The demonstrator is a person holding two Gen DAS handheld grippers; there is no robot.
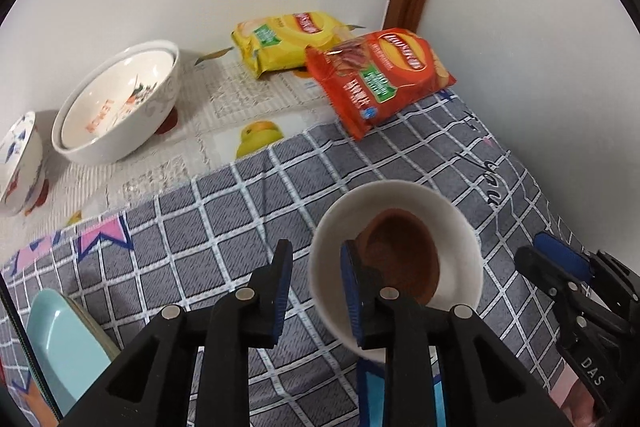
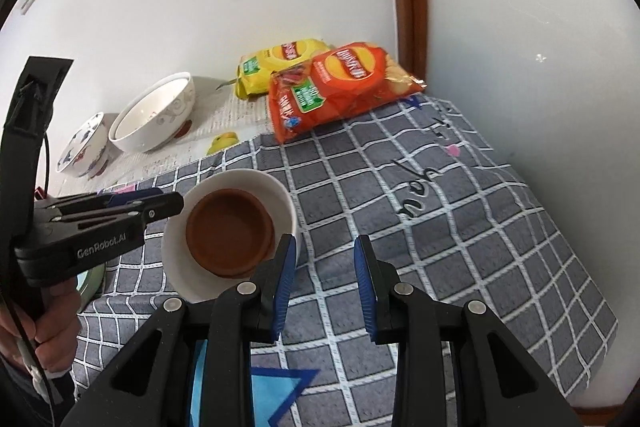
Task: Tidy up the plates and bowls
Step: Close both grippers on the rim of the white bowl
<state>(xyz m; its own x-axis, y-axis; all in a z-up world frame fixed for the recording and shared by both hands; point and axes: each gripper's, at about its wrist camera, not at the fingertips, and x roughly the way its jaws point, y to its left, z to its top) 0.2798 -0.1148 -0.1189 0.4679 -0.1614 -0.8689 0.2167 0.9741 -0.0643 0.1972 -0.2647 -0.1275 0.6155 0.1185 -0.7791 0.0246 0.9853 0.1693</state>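
A white bowl (image 1: 452,227) (image 2: 280,195) with a brown bowl (image 1: 404,251) (image 2: 230,231) nested in it sits on the grey checked cloth (image 1: 240,211). My left gripper (image 1: 316,283) straddles the white bowl's near-left rim, one finger inside and one outside. Its blue pads stand off the wall, so it is open. In the right wrist view the left gripper (image 2: 176,205) comes in from the left at that rim, held by a hand. My right gripper (image 2: 325,267) hovers open just right of the bowl, with only cloth between its fingers.
At the back left a large white bowl (image 1: 116,107) (image 2: 152,119) and a small patterned bowl (image 1: 20,163) (image 2: 84,147) stand by the wall. A teal plate (image 1: 60,343) lies at the near left. Yellow (image 1: 284,39) and red (image 1: 380,79) snack bags lie in the far corner.
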